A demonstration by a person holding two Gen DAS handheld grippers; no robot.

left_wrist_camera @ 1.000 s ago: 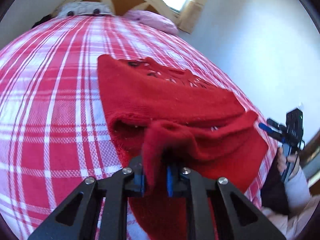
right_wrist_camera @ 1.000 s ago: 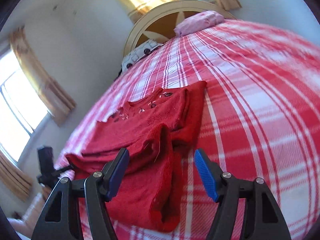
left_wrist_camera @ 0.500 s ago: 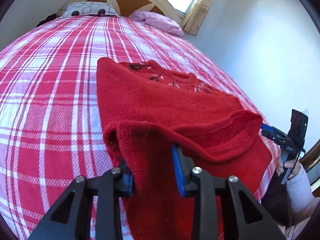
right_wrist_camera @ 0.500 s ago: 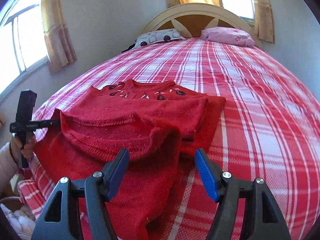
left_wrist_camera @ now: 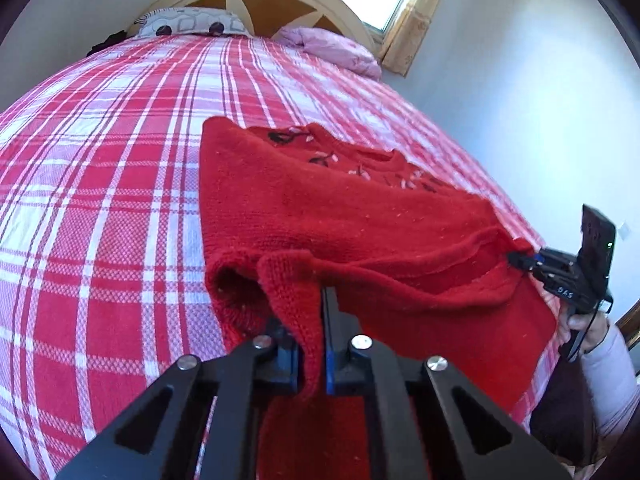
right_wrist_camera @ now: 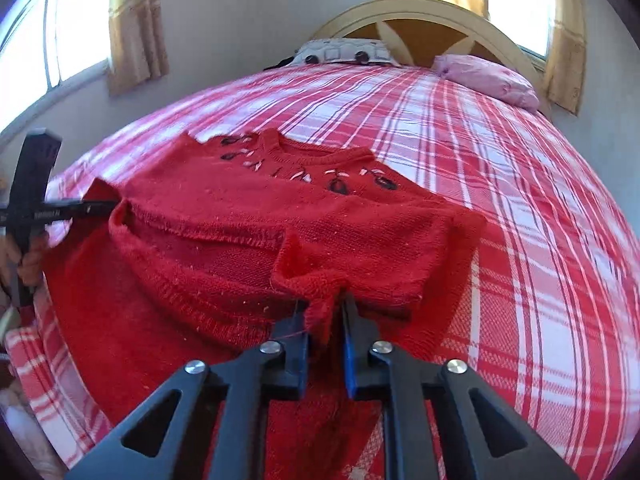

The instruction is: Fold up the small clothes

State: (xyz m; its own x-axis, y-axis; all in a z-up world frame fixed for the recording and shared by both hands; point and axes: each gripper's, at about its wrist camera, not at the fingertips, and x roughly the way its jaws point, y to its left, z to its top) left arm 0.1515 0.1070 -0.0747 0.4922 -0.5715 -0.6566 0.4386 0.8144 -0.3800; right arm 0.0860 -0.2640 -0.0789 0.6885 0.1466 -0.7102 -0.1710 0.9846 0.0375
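Between the blue-padded fingers [left_wrist_camera: 329, 344] of the left gripper [left_wrist_camera: 310, 344], a fold of coarse red knit is pinched tight at one lower corner of the sweater [left_wrist_camera: 340, 216]. The right gripper [right_wrist_camera: 325, 340] has its fingers [right_wrist_camera: 349, 344] drawn narrow on the opposite corner, the wool bunched and fraying between them with a loose thread across one pad. Half a second ago the right fingers stood wide apart and held nothing; they have since closed on the hem. Both corners are lifted, so the ribbed hem edge hangs as a raised band between the two grippers, while the upper body lies flat on the bed [right_wrist_camera: 520, 208]. Sweater fabric is a thick, fuzzy knit, pilled with pale lint, with dark and pale embroidered motifs below the rounded neckline [right_wrist_camera: 304, 148]. Bed cover is a woven red-and-white plaid, smooth. Beyond it sit a patterned grey pillow [right_wrist_camera: 340, 52], a pink pillow [right_wrist_camera: 488, 78] and an arched cream headboard [right_wrist_camera: 420, 12].
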